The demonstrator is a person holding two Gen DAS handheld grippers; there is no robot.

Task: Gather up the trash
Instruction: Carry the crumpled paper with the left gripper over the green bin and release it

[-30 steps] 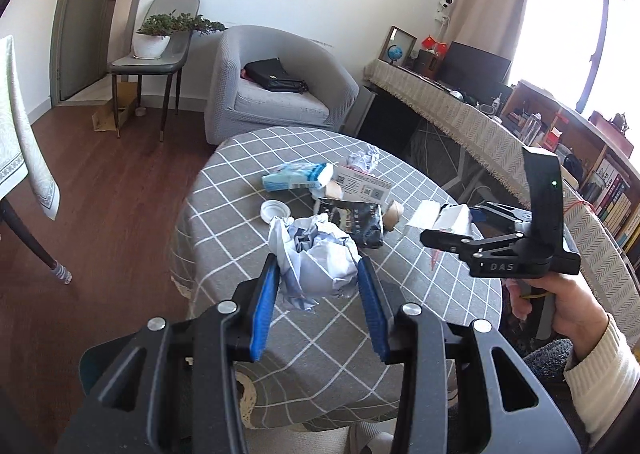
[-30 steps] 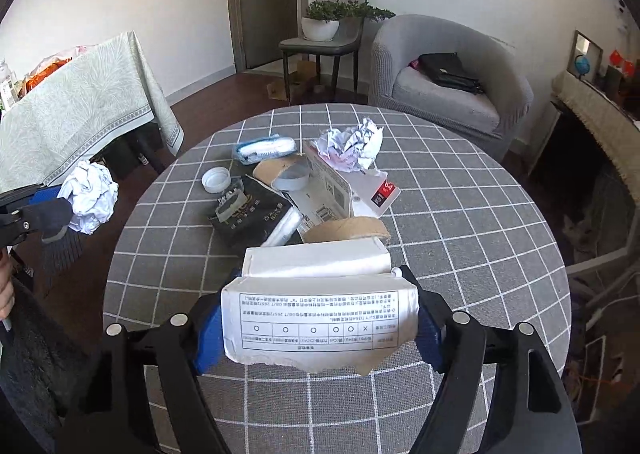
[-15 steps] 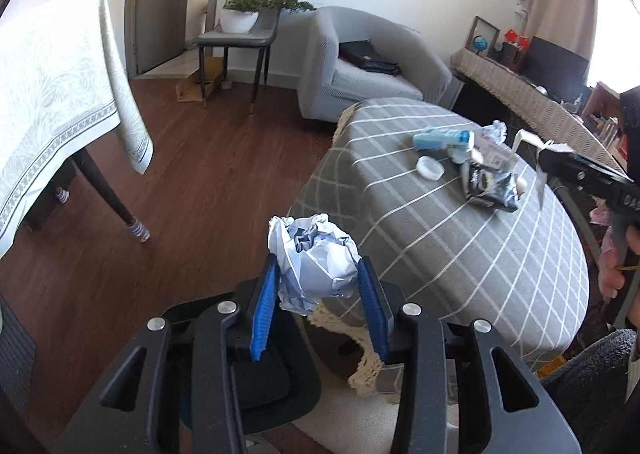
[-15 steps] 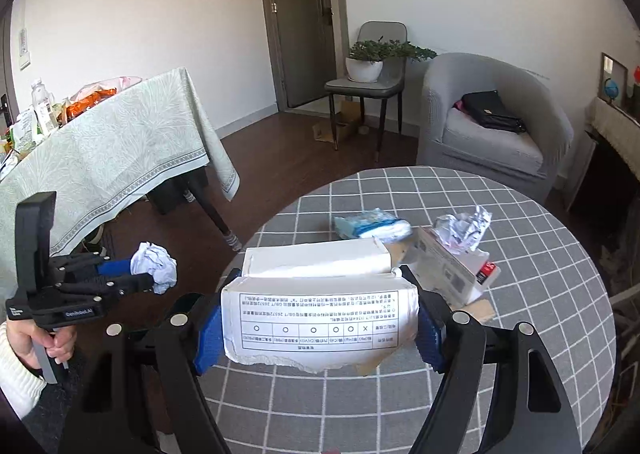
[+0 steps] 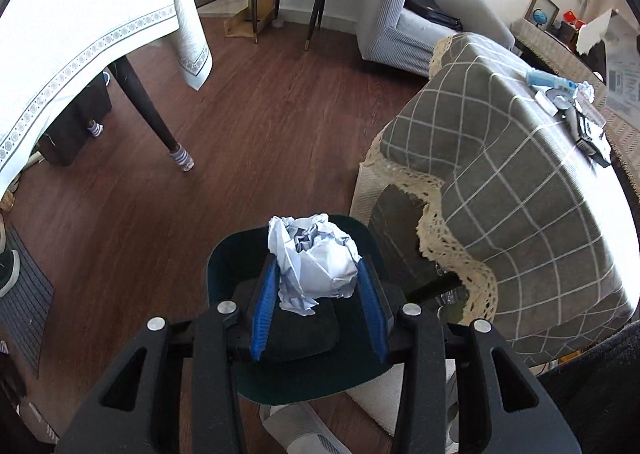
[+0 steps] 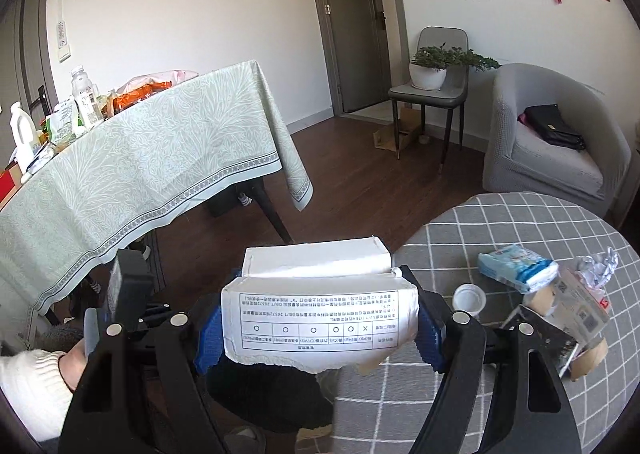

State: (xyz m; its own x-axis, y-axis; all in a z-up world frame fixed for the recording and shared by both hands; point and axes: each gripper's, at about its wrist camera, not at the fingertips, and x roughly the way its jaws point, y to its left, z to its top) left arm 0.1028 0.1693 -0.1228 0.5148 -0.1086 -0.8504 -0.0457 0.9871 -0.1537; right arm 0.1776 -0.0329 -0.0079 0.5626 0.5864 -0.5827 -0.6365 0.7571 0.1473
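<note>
So the crumpled paper ball [image 5: 316, 260] is clamped between the blue jaws of the left gripper [image 5: 318, 288], hanging right over the dark green bin [image 5: 224, 266] on the wood floor [image 5: 248, 126]. Can't really tell what's inside the bin, since the gripper blocks most of it.

The right gripper [image 6: 318, 328] has its jaws squeezed on a torn white carton [image 6: 320, 318], printed table facing up, held near the left edge of the round worktop [image 6: 500, 222] with the grey checked cloth.

Still on that worktop: a blue tissue pack [image 6: 518, 268], a white cap [image 6: 469, 298], a foil wad [image 6: 596, 268] and a flattened printed box [image 6: 580, 306].

Further left there's a dining table [image 6: 132, 174] with a pale green cloth, and far right a grey armchair [image 6: 556, 134].
</note>
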